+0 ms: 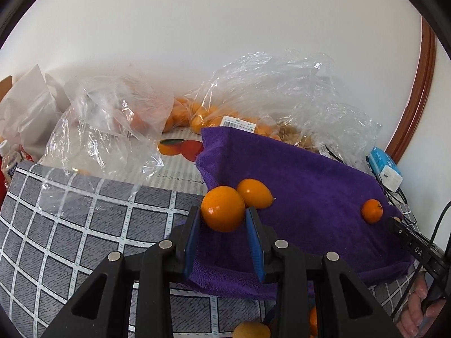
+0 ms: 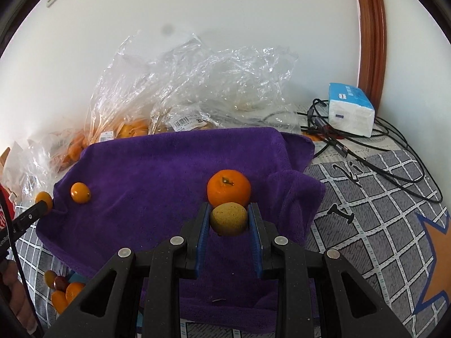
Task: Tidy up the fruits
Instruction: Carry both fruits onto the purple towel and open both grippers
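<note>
Two hand-held grippers hover over a purple towel (image 2: 157, 169) spread on a grey checked tablecloth (image 2: 366, 211), each clamped on a piece of fruit. The left gripper (image 1: 222, 214) squeezes a round orange kumquat (image 1: 223, 208) between its blue pads, at the near left edge of the towel; a second, oval kumquat (image 1: 255, 193) lies on the towel just behind it, the two appearing to touch. The right gripper (image 2: 229, 215) is closed on a dull yellow-green fruit (image 2: 229, 218), held just in front of a mandarin (image 2: 229, 188) that sits stem-up on the towel near its folded right side. From the left camera the same mandarin (image 1: 372, 211) shows far across the towel, beside the tip of the other gripper. More small fruit lies loose on the tablecloth at the towel's near left corner (image 2: 63, 290). Behind the towel, against a white wall, crumpled clear plastic bags (image 2: 197, 84) hold more orange fruit, some with price labels. A blue-and-white tissue pack (image 2: 349, 109) and a tangle of black cables (image 2: 366, 143) sit to the right, by a brown door frame (image 2: 372, 33).
</note>
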{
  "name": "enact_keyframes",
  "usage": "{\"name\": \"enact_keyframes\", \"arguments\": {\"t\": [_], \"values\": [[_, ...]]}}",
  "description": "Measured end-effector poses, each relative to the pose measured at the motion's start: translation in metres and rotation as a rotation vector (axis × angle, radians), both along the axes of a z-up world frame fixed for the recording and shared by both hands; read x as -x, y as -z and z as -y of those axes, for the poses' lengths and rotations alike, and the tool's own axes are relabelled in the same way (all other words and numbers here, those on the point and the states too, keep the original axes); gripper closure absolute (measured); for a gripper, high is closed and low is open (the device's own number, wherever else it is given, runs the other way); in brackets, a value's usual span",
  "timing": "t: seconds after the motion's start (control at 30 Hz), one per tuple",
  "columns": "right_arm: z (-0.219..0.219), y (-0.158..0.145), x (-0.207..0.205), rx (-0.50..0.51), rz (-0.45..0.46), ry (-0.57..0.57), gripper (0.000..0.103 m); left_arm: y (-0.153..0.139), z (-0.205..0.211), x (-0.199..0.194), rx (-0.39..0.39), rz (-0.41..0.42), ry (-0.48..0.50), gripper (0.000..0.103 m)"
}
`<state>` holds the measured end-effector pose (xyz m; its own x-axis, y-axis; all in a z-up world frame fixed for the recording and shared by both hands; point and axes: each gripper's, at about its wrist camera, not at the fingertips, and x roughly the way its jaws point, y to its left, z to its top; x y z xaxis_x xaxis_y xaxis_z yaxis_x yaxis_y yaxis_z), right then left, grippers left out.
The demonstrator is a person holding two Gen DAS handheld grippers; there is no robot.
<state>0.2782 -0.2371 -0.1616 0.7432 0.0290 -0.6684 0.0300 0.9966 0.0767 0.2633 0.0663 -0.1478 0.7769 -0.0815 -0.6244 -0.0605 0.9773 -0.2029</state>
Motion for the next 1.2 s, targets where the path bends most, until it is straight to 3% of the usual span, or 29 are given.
{"name": "enact_keyframes", "arguments": {"t": [0.5,1.0,1.1,1.2], "values": [[-0.011,0.011,-0.003,0.062,-0.034,-0.025,0.076,0.002,0.013,-0.002,0.022,-0.014,0.097,0.073],[-0.018,0.027,-0.009,0.113,-0.102,-0.038,0.076,0.002,0.008,-0.002,0.017,-0.018,0.065,0.073],[-0.019,0.027,-0.008,0.116,-0.105,-0.045,0.070,0.001,0.007,-0.001,0.021,-0.019,0.060,0.071],[-0.023,0.025,-0.006,0.122,-0.106,-0.059,0.048,-0.001,0.006,0.000,0.020,-0.017,0.050,0.063]]}}
